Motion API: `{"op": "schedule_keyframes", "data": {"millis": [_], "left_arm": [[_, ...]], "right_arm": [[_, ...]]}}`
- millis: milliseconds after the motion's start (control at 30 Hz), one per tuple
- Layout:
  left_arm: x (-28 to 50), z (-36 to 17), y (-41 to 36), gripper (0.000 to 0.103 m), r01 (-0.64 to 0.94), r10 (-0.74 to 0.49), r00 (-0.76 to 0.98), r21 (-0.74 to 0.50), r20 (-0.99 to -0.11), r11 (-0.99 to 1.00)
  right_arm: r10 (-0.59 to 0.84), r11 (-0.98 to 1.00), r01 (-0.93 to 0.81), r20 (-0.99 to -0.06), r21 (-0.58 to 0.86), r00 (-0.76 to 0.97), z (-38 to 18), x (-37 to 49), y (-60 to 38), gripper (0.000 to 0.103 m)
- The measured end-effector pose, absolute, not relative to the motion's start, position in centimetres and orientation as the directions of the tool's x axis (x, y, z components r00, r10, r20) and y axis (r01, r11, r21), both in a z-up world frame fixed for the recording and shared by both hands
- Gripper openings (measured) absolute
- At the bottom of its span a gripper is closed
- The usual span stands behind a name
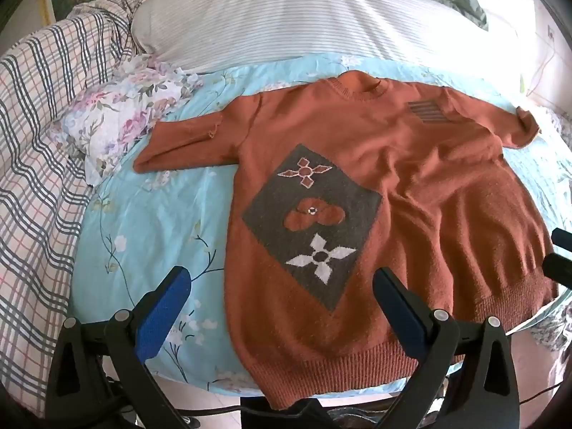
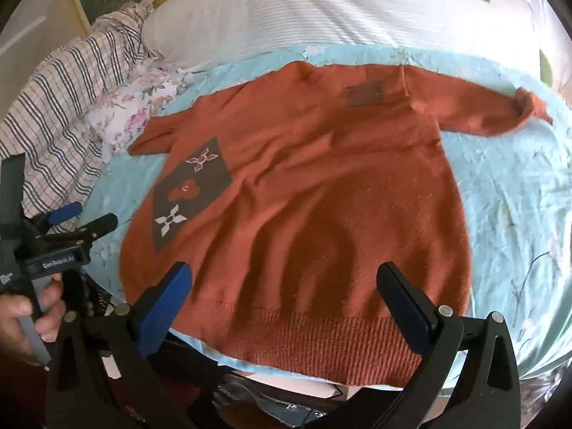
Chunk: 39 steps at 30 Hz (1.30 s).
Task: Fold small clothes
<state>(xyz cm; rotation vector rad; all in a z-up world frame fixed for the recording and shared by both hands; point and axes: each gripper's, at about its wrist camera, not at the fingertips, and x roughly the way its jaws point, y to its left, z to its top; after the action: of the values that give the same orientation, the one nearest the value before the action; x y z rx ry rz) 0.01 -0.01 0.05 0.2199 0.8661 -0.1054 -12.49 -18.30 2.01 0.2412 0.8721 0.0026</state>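
A rust-orange knitted sweater (image 1: 411, 186) (image 2: 314, 196) lies spread flat, front up, on a light blue floral sheet (image 1: 150, 225) (image 2: 514, 214). A grey diamond panel (image 1: 311, 221) (image 2: 186, 196) with flower motifs sits on its left side. Both sleeves stretch outward. My left gripper (image 1: 282, 286) hovers open above the lower left hem, nothing between its fingers. My right gripper (image 2: 282, 282) hovers open above the ribbed hem (image 2: 321, 336), also empty. The left gripper (image 2: 82, 218) shows in the right wrist view at far left, held by a hand (image 2: 25, 314).
A checked blanket (image 1: 43, 143) is bunched at the left, with a floral cloth (image 1: 121, 114) beside the left sleeve. A striped white pillow (image 1: 286, 18) lies behind the sweater. The bed's front edge runs just under the hem.
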Motion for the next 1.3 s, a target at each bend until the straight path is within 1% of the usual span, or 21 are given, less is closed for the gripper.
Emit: {"op": "schedule_keyframes", "data": {"millis": [200, 400, 533, 600, 733, 800, 900, 967, 1000, 1233, 1300], "left_arm": [[0.1, 0.2, -0.4, 0.102, 0.188, -0.006, 0.646, 0.152, -0.763, 0.97], [-0.1, 0.1, 0.0, 0.102, 0.194, -0.013, 0.646, 0.148, -0.763, 0.97], [-0.1, 0.1, 0.0, 0.102, 0.197, -0.015, 0.646, 0.148, -0.763, 0.969], [-0.1, 0.1, 0.0, 0.102, 0.198, -0.016, 0.646, 0.147, -0.764, 0.969], [0.0, 0.0, -0.5, 0.102, 0.194, -0.009, 0.643, 0.151, -0.766, 0.969], [0.1, 0.0, -0.6, 0.102, 0.196, -0.01, 0.643, 0.152, -0.766, 0.969], [0.1, -0.1, -0.8, 0.102, 0.195, -0.012, 0.645, 0.15, -0.764, 0.969], [0.1, -0.1, -0.8, 0.102, 0.197, -0.012, 0.64, 0.149, -0.768, 0.969], [0.1, -0.1, -0.7, 0.102, 0.197, -0.01, 0.642, 0.153, -0.767, 0.968], [0.3, -0.3, -0.6, 0.102, 0.208, -0.009, 0.602, 0.146, -0.799, 0.967], [0.3, -0.3, -0.6, 0.102, 0.209, -0.014, 0.608, 0.144, -0.794, 0.967]], "right_arm": [[0.115, 0.972, 0.082, -0.753, 0.219, 0.648, 2.1, -12.1, -18.4, 0.103], [0.104, 0.98, 0.062, -0.758, 0.188, 0.644, 2.2, -11.9, -17.4, 0.103], [0.127, 0.975, 0.062, -0.763, 0.214, 0.634, 2.3, -11.7, -18.0, 0.103], [0.119, 0.976, 0.065, -0.764, 0.206, 0.634, 2.3, -11.8, -17.9, 0.103], [0.161, 0.964, 0.067, -0.769, 0.256, 0.619, 2.3, -11.8, -18.1, 0.103], [0.16, 0.965, 0.065, -0.765, 0.254, 0.624, 2.3, -11.9, -18.1, 0.103], [0.096, 0.983, 0.054, -0.748, 0.173, 0.657, 2.1, -11.8, -17.9, 0.103], [0.098, 0.982, 0.059, -0.757, 0.178, 0.646, 2.1, -11.8, -18.0, 0.103], [0.119, 0.978, 0.056, -0.755, 0.202, 0.645, 2.1, -11.7, -18.2, 0.103], [0.134, 0.976, 0.046, -0.753, 0.213, 0.644, 2.1, -11.6, -18.2, 0.103], [0.13, 0.978, 0.04, -0.746, 0.206, 0.653, 2.1, -11.6, -18.2, 0.103]]}}
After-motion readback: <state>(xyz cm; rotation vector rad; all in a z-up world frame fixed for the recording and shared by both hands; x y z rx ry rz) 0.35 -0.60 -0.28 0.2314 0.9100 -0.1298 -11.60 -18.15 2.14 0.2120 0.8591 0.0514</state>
